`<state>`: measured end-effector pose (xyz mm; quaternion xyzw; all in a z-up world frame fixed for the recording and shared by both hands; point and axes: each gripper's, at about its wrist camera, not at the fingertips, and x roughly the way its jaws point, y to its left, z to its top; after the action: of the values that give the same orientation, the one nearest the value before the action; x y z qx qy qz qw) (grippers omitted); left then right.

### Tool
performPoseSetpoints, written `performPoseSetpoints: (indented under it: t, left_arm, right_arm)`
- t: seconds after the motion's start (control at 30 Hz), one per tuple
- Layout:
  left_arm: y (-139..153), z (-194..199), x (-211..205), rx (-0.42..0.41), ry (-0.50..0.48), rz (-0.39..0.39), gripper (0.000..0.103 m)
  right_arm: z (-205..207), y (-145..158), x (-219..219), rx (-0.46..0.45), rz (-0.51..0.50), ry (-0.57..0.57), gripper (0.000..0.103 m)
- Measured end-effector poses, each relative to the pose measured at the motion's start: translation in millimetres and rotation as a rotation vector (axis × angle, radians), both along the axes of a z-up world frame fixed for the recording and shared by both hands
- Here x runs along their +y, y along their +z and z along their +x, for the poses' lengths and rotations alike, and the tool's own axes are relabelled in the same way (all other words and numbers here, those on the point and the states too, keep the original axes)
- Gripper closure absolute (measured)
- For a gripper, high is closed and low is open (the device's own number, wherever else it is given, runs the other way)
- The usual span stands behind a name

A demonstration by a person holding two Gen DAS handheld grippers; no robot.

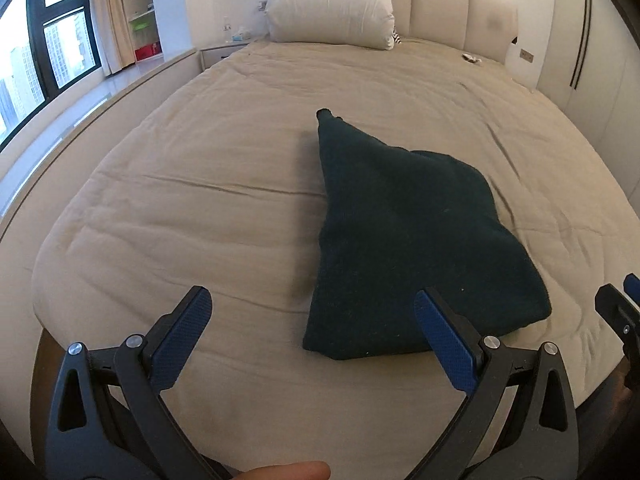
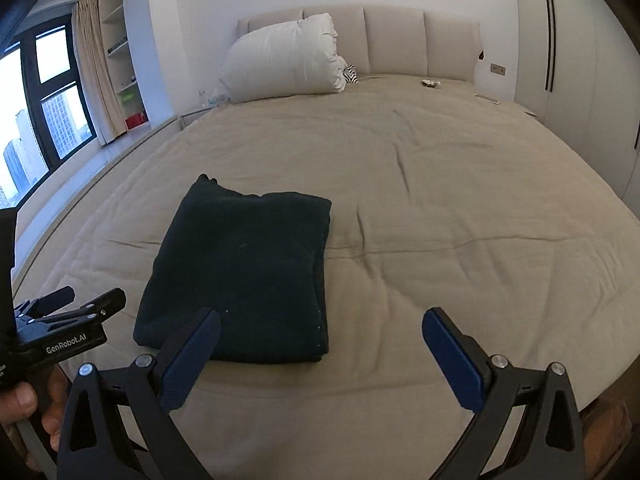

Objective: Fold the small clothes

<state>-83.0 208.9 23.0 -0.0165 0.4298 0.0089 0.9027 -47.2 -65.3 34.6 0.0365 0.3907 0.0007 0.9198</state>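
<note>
Left wrist view
Left gripper (image 1: 310, 310): the fingers are spread wide and nothing is held between them; it is held low over the near end of the bed.
Dark garment (image 1: 404, 240): a folded dark green-black piece is seen lying flat on the bed (image 1: 200, 208), ahead and to the right; its near edge is overlapped in the picture by the right blue finger pad (image 1: 444, 344).
Right gripper (image 1: 624, 312): only a part is seen at the right edge, beside the garment.
Pillow (image 1: 332, 4): a white pillow is propped against the headboard (image 1: 460, 4) at the far end.
Window (image 1: 44, 52): it is seen along the left wall.

Right wrist view
Right gripper (image 2: 320, 330): the fingers are wide apart and nothing is gripped.
Dark garment (image 2: 248, 268): it is laid as a neat rectangle on the beige cover, ahead and to the left; its near edge is crossed by the left finger pad (image 2: 192, 360).
Left gripper (image 2: 68, 316): it is seen at the left edge, just beside the garment.
Pillow (image 2: 280, 60): it is set at the head of the bed (image 2: 460, 220).
</note>
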Motion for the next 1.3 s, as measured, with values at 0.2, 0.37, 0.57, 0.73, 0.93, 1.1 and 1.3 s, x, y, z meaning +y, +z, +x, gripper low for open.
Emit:
performPoseSetpoints:
  t: [0.2, 0.37, 0.57, 0.73, 0.93, 1.1, 1.3]
  left_arm:
    - [-8.7, 7.3, 1.9, 0.007, -0.008, 0.005, 0.0]
    - [-12.0, 10.7, 1.7, 0.011, -0.015, 0.015, 0.0]
    - [-16.4, 15.3, 2.8, 0.021, -0.021, 0.015, 0.0]
    - [-18.5, 18.8, 3.6, 0.026, -0.025, 0.017, 0.0]
    - [-19.8, 21.6, 4.0, 0.03, -0.027, 0.014, 0.0]
    - [-19.9, 21.9, 4.1, 0.029, -0.027, 0.013, 0.0]
    - [-20.5, 23.0, 4.2, 0.028, -0.027, 0.012, 0.0]
  right_arm:
    - [1.0, -9.4, 4.1, 0.015, 0.001, 0.011, 0.0]
    - [1.5, -13.3, 4.4, 0.026, 0.0, 0.012, 0.0]
    - [3.0, -16.6, 2.4, 0.04, 0.006, 0.011, 0.0]
    - [3.9, -18.5, 1.8, 0.049, 0.009, 0.016, 0.0]
    - [2.9, -20.3, 3.0, 0.053, 0.01, 0.015, 0.0]
    - [2.8, -20.9, 1.9, 0.054, 0.013, 0.015, 0.0]
    - [2.2, -21.2, 2.5, 0.054, 0.013, 0.016, 0.0]
